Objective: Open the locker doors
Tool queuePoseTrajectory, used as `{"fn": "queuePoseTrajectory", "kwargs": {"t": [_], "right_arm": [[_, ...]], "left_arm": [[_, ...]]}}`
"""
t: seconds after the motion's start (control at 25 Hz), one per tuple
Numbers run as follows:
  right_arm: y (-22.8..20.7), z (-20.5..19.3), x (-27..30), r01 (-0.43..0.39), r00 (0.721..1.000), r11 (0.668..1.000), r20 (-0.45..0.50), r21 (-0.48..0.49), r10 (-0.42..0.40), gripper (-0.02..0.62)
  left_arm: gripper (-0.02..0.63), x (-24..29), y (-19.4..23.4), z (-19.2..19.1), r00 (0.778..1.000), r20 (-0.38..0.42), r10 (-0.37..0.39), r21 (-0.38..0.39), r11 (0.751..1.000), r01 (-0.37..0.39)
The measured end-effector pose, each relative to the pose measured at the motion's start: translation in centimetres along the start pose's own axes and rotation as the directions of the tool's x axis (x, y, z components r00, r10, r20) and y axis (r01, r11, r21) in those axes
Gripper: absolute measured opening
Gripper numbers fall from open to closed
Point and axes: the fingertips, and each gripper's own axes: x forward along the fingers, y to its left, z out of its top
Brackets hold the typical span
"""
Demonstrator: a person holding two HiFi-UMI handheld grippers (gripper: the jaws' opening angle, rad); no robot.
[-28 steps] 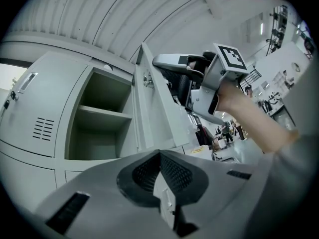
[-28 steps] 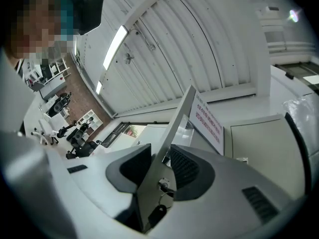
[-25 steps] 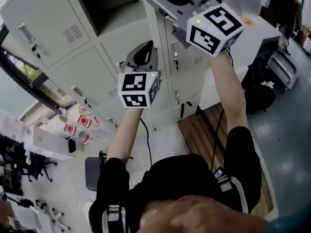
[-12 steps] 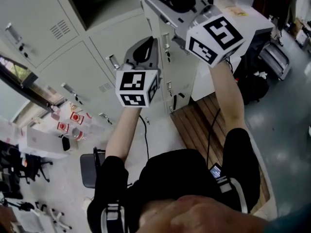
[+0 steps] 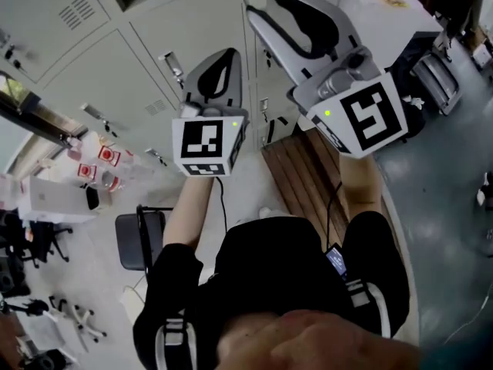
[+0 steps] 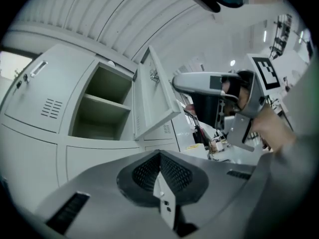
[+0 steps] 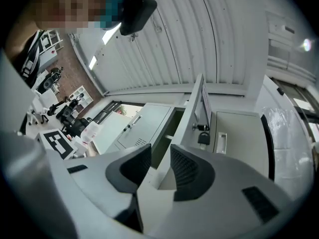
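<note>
A bank of pale grey lockers [image 5: 92, 52] stands in front of me. One upper locker door [image 6: 157, 98] is swung out, and its shelved compartment [image 6: 102, 103] is bare. My right gripper [image 7: 160, 156] is raised at that door [image 7: 198, 101]. The door's free edge runs down between its two pads, which sit close on either side. In the left gripper view the right gripper [image 6: 175, 81] tip meets the door's edge. My left gripper [image 6: 159, 156] is shut on nothing, held lower, before the closed doors. Both grippers point up in the head view, left gripper [image 5: 223, 52] and right gripper [image 5: 262, 2].
A closed door with a bar handle [image 6: 35, 93] is left of the open compartment. Another closed door with a recessed handle [image 7: 222, 143] is to its right. A wooden bench [image 5: 308, 183] lies by the lockers, a chair [image 5: 139, 241] at my left, a white table [image 5: 393, 21] behind.
In the head view the lockers have slid up and to the left. The right gripper has come lower and nearer to me. The left gripper has barely moved.
</note>
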Motion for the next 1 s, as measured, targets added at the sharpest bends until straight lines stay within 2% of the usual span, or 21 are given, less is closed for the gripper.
{"fn": "queuePoseTrajectory", "kwargs": {"t": [0.12, 0.24, 0.32, 0.48, 0.56, 0.72, 0.88, 1.0], "right_arm": [[0.9, -2.3, -0.6, 0.028, 0.999, 1.0, -0.028, 0.012, -0.028, 0.132], [1.4, -4.9, -1.0, 0.067, 0.995, 0.998, -0.071, 0.02, -0.065, 0.131], [2.1, -6.2, -1.3, 0.064, 0.994, 0.997, -0.093, 0.031, -0.061, 0.126], [4.5, -7.9, -1.7, 0.071, 0.994, 0.995, -0.089, 0.076, -0.064, 0.092], [6.1, -9.4, -1.7, 0.062, 0.994, 0.993, -0.098, 0.098, -0.052, 0.089], [9.2, -14.3, -2.0, 0.047, 0.982, 0.985, -0.187, 0.163, -0.016, 0.069], [12.5, -18.2, -2.7, 0.041, 0.966, 0.955, -0.256, 0.294, 0.038, 0.032], [14.3, -20.3, -3.1, 0.046, 0.953, 0.94, -0.297, 0.337, 0.06, 0.023]], "left_arm": [[0.011, -1.3, 0.9, -1.0, 0.999, -0.005, 0.044, 0.047, 0.998, -0.044], [0.011, -2.4, 1.5, -2.5, 0.998, -0.031, 0.056, 0.04, 0.998, -0.054], [0.011, -3.0, 1.9, -3.6, 0.997, -0.049, 0.067, 0.029, 0.997, -0.066], [0.011, -4.2, 2.6, -5.9, 0.99, -0.1, 0.095, 0.021, 0.995, -0.094], [0.011, -4.7, 2.8, -7.1, 0.987, -0.124, 0.106, 0.011, 0.994, -0.106], [0.011, -5.1, 2.9, -8.7, 0.981, -0.156, 0.115, 0.017, 0.993, -0.114], [0.011, -6.1, 3.2, -10.2, 0.97, -0.189, 0.153, 0.029, 0.988, -0.15], [0.011, -6.9, 3.4, -11.7, 0.959, -0.221, 0.179, 0.039, 0.984, -0.175]]}}
